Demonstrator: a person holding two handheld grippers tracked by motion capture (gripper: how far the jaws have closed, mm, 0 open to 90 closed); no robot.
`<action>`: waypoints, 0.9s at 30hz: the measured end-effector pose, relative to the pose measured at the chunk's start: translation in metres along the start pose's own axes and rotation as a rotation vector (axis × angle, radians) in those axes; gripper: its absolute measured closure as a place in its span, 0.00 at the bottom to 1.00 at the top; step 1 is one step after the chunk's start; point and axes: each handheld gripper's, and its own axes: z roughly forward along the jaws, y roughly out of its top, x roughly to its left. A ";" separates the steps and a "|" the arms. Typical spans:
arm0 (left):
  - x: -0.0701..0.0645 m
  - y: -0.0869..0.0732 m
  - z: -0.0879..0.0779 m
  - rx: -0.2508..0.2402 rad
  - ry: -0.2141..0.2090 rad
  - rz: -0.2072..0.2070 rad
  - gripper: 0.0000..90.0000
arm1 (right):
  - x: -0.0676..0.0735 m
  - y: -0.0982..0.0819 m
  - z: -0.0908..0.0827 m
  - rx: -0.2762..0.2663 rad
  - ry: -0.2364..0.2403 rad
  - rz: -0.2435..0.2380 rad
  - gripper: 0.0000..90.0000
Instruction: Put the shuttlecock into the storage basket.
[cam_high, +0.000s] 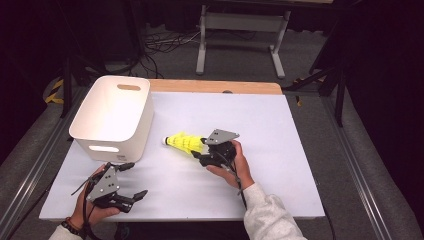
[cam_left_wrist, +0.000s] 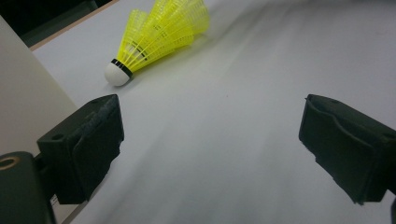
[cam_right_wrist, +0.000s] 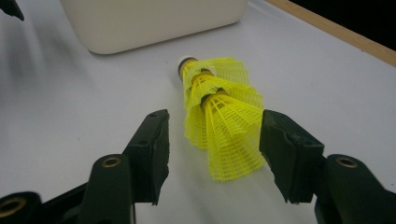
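Note:
A stack of yellow shuttlecocks (cam_high: 184, 142) lies on its side on the white table (cam_high: 260, 150), its white cork tip towards the bin. My right gripper (cam_high: 199, 150) is at the wide skirt end. In the right gripper view the skirt of the shuttlecocks (cam_right_wrist: 224, 116) lies between the jaws of the right gripper (cam_right_wrist: 215, 119), which stand open with a gap on the left side. My left gripper (cam_high: 136, 180) rests near the front left of the table, open and holding nothing. In the left gripper view the shuttlecocks (cam_left_wrist: 154, 37) lie well beyond the left gripper (cam_left_wrist: 212, 102).
A white plastic bin (cam_high: 112, 107) with handle slots stands at the back left of the table, just left of the shuttlecocks' cork tip; its wall (cam_right_wrist: 149, 23) shows close behind them. A wooden strip (cam_high: 215, 86) edges the table's far side.

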 end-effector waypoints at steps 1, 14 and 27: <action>0.000 0.000 0.000 0.000 0.000 0.000 0.08 | 0.000 0.000 -0.002 0.002 -0.008 -0.006 0.47; 0.000 0.001 -0.001 -0.006 0.004 0.001 0.08 | 0.004 -0.001 -0.038 -0.048 -0.066 -0.047 0.35; 0.000 0.002 -0.002 -0.018 0.000 0.000 0.08 | 0.013 -0.014 -0.074 -0.151 -0.142 -0.109 0.23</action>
